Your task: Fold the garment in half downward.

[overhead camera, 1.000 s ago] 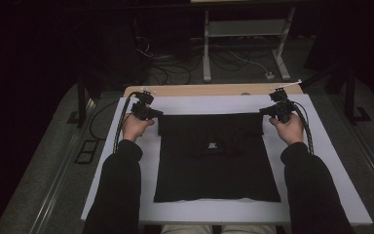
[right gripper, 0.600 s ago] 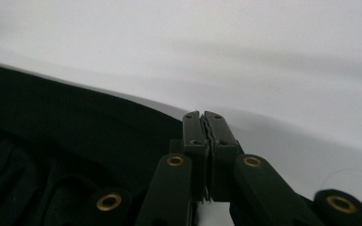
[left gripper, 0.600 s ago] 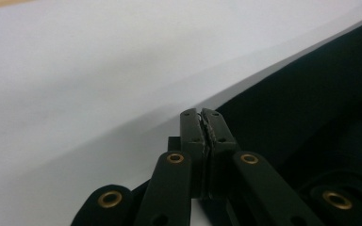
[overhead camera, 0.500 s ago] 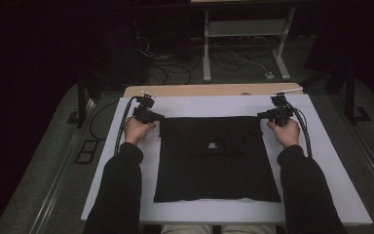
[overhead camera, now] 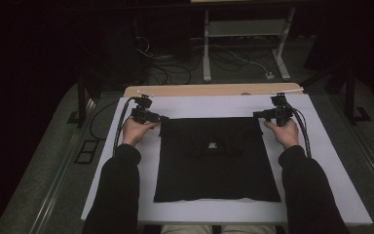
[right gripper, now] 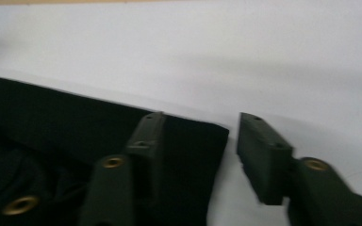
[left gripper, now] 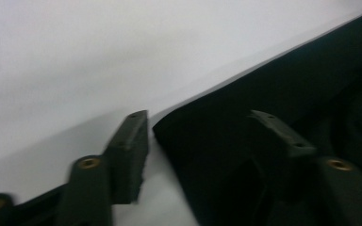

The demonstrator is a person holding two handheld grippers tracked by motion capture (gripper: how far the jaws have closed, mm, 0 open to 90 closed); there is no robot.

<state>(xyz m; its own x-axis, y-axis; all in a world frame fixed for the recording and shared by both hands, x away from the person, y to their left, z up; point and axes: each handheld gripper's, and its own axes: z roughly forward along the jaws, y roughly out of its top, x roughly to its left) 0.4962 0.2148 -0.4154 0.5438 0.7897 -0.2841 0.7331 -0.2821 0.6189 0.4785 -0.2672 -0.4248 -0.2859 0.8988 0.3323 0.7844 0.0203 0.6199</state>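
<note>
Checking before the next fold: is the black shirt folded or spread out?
Folded: the black shirt lies flat as a neat rectangle on the white table, sleeves tucked in.

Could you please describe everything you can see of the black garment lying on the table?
The black garment is a folded piece of matte cloth, roughly square, lying flat on the white table cover. A small pale label shows near its middle, with soft creases around it. The left gripper and right gripper sit at its two far corners, jaws open, each straddling a corner's edge.
</note>
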